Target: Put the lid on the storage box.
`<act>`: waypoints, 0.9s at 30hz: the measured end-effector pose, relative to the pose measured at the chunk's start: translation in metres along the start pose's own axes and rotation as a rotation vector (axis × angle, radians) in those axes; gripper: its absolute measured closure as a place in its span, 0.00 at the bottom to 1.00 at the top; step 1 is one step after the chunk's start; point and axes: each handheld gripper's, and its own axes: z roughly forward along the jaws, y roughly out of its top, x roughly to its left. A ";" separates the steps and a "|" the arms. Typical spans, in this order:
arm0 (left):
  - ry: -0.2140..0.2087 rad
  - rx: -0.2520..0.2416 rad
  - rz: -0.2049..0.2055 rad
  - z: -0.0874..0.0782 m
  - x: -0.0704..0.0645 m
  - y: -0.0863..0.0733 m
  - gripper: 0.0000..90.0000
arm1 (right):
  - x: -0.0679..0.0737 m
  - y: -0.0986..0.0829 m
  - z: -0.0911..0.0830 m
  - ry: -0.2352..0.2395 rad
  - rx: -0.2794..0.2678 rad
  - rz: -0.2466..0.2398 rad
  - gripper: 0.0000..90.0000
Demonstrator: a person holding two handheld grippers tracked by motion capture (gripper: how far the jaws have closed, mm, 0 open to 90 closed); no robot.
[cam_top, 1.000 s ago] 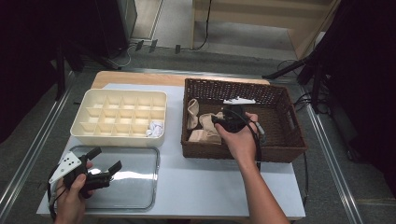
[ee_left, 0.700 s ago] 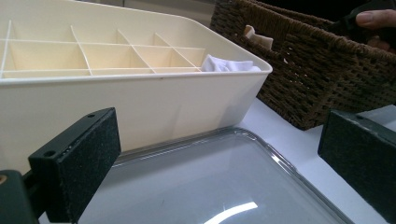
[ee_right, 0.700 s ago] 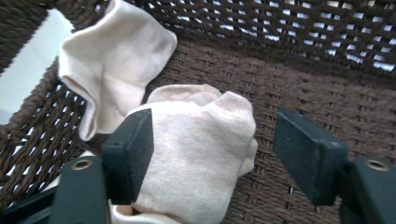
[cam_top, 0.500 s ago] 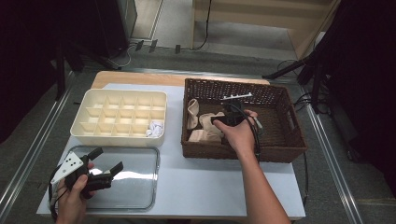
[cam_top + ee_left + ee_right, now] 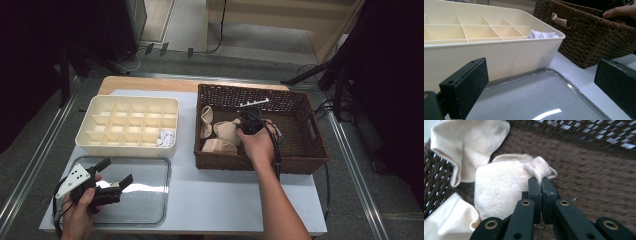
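right gripper view showed my right gripper had just clamped shut on the cream folded sock's cuff (left gripper gaped empty), so i could lift.

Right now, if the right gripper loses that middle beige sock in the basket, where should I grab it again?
Probably the ribbed cuff, where the right gripper is shut now. It sticks up off the folded beige sock and the wicker basket floor, so the jaws can straddle it. Come from above, on the side away from the neighbouring socks.
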 end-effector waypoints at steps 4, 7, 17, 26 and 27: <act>-0.002 -0.001 0.002 0.000 -0.001 0.000 0.00 | -0.014 -0.003 -0.015 -0.032 -0.080 0.022 1.00; 0.000 -0.002 0.000 0.001 -0.001 0.000 0.00 | -0.029 -0.008 -0.025 -0.059 -0.116 0.040 1.00; 0.000 0.005 0.000 0.003 0.000 -0.001 0.00 | -0.060 -0.025 -0.044 -0.073 -0.188 0.092 1.00; 0.002 0.007 -0.005 0.003 -0.001 -0.001 0.00 | -0.051 -0.029 -0.049 0.010 -0.229 0.089 1.00; 0.003 0.008 -0.004 0.003 0.000 -0.001 0.00 | -0.050 -0.029 -0.050 0.018 -0.235 0.091 1.00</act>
